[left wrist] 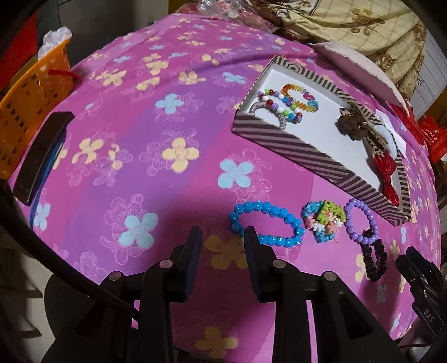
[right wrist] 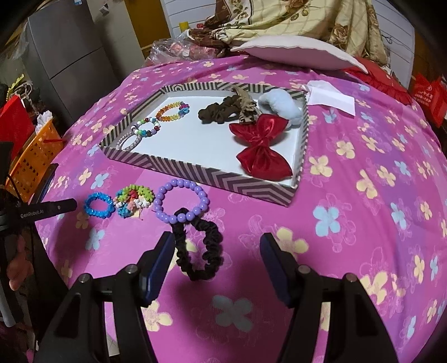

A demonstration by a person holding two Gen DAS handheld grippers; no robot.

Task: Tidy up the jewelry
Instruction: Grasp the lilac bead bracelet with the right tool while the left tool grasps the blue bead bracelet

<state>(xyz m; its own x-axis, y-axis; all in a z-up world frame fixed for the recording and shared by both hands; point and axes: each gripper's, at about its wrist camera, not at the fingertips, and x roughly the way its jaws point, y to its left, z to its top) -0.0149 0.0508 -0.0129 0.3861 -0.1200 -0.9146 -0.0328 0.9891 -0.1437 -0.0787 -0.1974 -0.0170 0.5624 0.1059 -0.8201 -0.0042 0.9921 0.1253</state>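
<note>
A striped tray (right wrist: 212,178) (left wrist: 301,152) on the pink flowered cloth holds beaded bracelets (right wrist: 173,110) at its left and scrunchies with a red bow (right wrist: 261,146) at its right. In front of it lie a blue bead bracelet (left wrist: 265,223) (right wrist: 99,205), a multicoloured beaded piece (left wrist: 324,220) (right wrist: 134,201), a purple bead bracelet (left wrist: 360,220) (right wrist: 181,201) and a black scrunchie (right wrist: 199,248) (left wrist: 374,259). My left gripper (left wrist: 222,237) stands open, its right finger at the blue bracelet's near left edge. My right gripper (right wrist: 218,245) is open, with the black scrunchie between its fingers, nearer the left one.
An orange basket (left wrist: 30,111) (right wrist: 32,156) stands off the bed's left edge, beside a dark flat object (left wrist: 42,156). A pale pillow (right wrist: 296,54) and a rumpled quilt (right wrist: 293,19) lie behind the tray, and a white paper (right wrist: 331,97) at its right corner.
</note>
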